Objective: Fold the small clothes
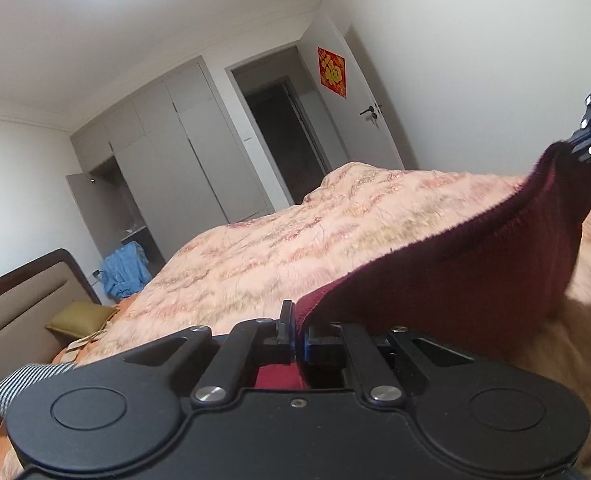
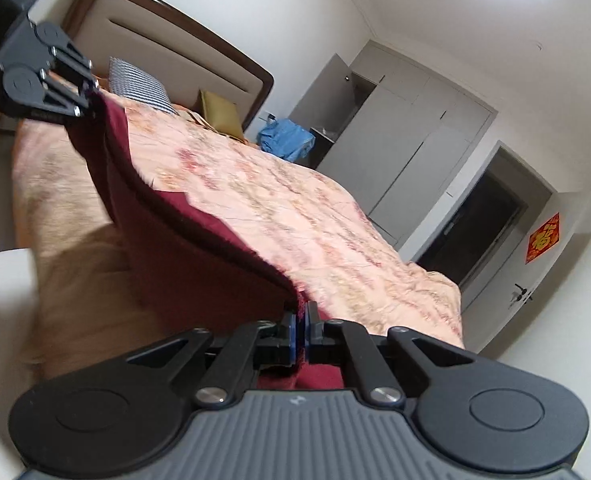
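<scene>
A dark red knitted garment (image 1: 475,264) hangs stretched in the air between my two grippers, above the bed. My left gripper (image 1: 298,340) is shut on one edge of it. My right gripper (image 2: 300,330) is shut on the other edge; the garment (image 2: 183,236) sags in a curve between them. In the left wrist view the right gripper (image 1: 587,148) shows at the far right, pinching the cloth. In the right wrist view the left gripper (image 2: 89,98) shows at the upper left, pinching the cloth. The garment's lower part is hidden.
A peach patterned quilt (image 1: 295,240) covers the bed under the garment. A brown headboard (image 2: 175,40), a checked pillow (image 2: 139,84) and an olive cushion (image 2: 219,114) lie at the bed's head. Blue clothes (image 1: 123,272), grey wardrobes (image 1: 167,152) and an open doorway (image 1: 287,132) stand beyond.
</scene>
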### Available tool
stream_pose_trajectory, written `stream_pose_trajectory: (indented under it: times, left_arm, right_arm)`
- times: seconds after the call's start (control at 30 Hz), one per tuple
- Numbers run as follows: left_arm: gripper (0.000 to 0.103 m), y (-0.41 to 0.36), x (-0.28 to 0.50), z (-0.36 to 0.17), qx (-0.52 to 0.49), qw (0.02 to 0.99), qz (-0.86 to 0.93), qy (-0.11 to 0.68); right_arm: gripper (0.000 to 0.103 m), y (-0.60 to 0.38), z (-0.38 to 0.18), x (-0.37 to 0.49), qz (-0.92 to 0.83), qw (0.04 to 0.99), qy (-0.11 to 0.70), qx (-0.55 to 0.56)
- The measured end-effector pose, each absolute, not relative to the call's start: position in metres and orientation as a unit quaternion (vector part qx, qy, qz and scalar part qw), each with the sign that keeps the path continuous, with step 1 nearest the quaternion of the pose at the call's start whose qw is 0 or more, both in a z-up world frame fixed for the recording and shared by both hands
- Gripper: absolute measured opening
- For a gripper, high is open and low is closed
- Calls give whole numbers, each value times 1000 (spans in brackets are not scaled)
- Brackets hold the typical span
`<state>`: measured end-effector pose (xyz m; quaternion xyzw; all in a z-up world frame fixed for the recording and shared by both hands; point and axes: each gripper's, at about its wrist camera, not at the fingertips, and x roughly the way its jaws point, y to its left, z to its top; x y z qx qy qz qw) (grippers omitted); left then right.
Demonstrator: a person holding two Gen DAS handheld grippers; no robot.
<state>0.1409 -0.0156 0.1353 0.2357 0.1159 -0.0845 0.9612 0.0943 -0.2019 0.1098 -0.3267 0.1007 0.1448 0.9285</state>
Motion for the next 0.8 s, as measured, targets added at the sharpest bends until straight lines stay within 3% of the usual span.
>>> stream_pose_trajectory:
  times: [0.17, 0.33, 0.57, 0.8]
  left_arm:
    - [4, -18, 249, 154, 270, 944, -92, 167]
    - [4, -5, 360, 140, 231, 930, -121, 261]
    - [4, 12, 462, 71, 221, 899, -145, 350]
    - [8, 22, 504, 26, 161, 885, -173, 402]
  right_arm:
    - [4, -211, 137, 203, 142, 932, 122, -311]
    - [4, -218, 137, 314, 146, 931, 184, -277]
    - [4, -218, 80, 422, 160, 908, 273, -274]
    - [10, -225, 31, 474, 183, 895, 326, -243]
